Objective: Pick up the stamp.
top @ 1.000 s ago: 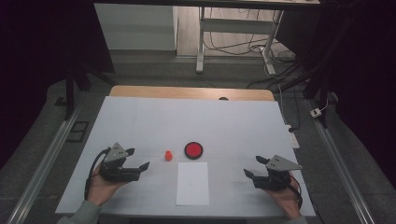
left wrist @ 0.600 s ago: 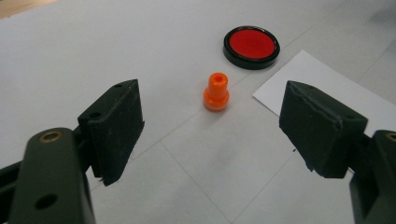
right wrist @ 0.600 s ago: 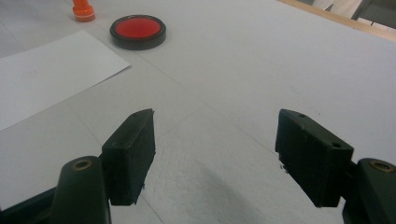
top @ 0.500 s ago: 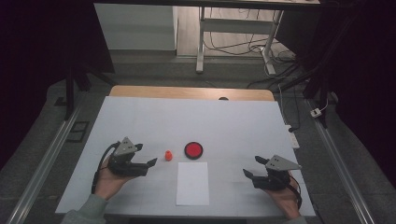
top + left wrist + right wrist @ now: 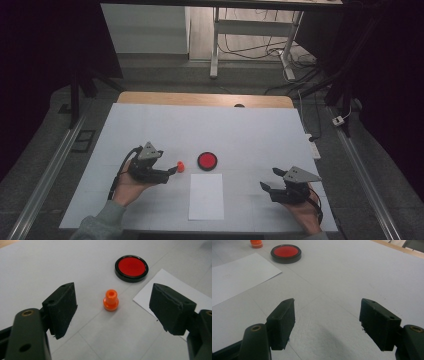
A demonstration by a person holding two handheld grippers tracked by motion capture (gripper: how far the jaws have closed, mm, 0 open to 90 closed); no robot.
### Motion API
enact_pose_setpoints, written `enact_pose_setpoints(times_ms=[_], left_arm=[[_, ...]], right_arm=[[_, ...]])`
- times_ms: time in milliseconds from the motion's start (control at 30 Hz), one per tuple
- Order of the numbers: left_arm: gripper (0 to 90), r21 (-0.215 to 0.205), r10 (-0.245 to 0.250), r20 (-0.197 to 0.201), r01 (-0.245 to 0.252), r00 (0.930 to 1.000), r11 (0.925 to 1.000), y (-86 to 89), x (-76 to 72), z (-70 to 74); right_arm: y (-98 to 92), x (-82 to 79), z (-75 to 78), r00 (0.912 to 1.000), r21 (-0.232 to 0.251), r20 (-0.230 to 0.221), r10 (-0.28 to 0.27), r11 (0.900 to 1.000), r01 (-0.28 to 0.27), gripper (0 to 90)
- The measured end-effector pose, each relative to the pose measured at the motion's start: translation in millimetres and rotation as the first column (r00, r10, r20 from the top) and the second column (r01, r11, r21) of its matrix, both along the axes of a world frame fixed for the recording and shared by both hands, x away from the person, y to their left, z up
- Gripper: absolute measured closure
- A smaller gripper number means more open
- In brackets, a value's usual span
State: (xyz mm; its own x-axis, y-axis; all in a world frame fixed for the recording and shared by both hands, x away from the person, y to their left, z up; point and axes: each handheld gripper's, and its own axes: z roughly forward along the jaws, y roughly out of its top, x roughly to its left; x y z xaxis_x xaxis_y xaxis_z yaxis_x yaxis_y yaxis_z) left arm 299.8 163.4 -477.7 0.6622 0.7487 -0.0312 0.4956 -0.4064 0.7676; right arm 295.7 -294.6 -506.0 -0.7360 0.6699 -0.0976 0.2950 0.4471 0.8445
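A small orange knob-shaped piece [image 5: 180, 165] stands upright on the white table [image 5: 240, 130], just left of a red disc in a black rim [image 5: 207, 160]. A white paper sheet [image 5: 206, 196] lies in front of the disc. My left gripper [image 5: 171, 174] is open, its tips almost at the orange piece. In the left gripper view the orange piece [image 5: 111, 300] stands just ahead of the wide-apart jaws of the left gripper [image 5: 116, 307], with the disc [image 5: 131, 267] and the paper [image 5: 175, 282] beyond. My right gripper [image 5: 269, 179] is open over bare table right of the paper; the right gripper [image 5: 327, 322] holds nothing.
A wooden strip [image 5: 205, 99] runs along the table's far edge. Metal rails [image 5: 47, 175] flank the table on both sides. In the right gripper view the disc [image 5: 286, 252], the orange piece [image 5: 256, 243] and the paper [image 5: 237, 275] lie far off at upper left.
My left gripper has moved to the right, toward the orange piece, and its tips now nearly reach it. The right gripper has stayed where it was.
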Motion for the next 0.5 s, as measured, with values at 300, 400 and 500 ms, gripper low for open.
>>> enact_pose_setpoints(times_ms=[300, 400, 500], left_arm=[[22.5, 0.016, 0.003, -0.047, -0.002, 0.9989, 0.9999, -9.0, 20.7, -10.6], [22.7, 0.021, -0.002, -0.05, 0.003, 0.9987, 0.9998, -10.8, 20.4, -12.3], [23.1, 0.029, -0.011, -0.052, 0.013, 0.9986, 0.9995, -13.8, 20.3, -13.9]], right_arm=[[-0.4, 0.3, -1.1, 1.0, -0.004, 0.002, 0.002, 1.0, -0.002, 28.6], [0.5, 0.7, -2.9, 1.0, -0.006, -0.008, 0.0, 1.0, 0.0, 28.6], [1.8, 0.2, -3.2, 1.0, -0.011, -0.008, 0.004, 1.0, -0.004, 28.6]])
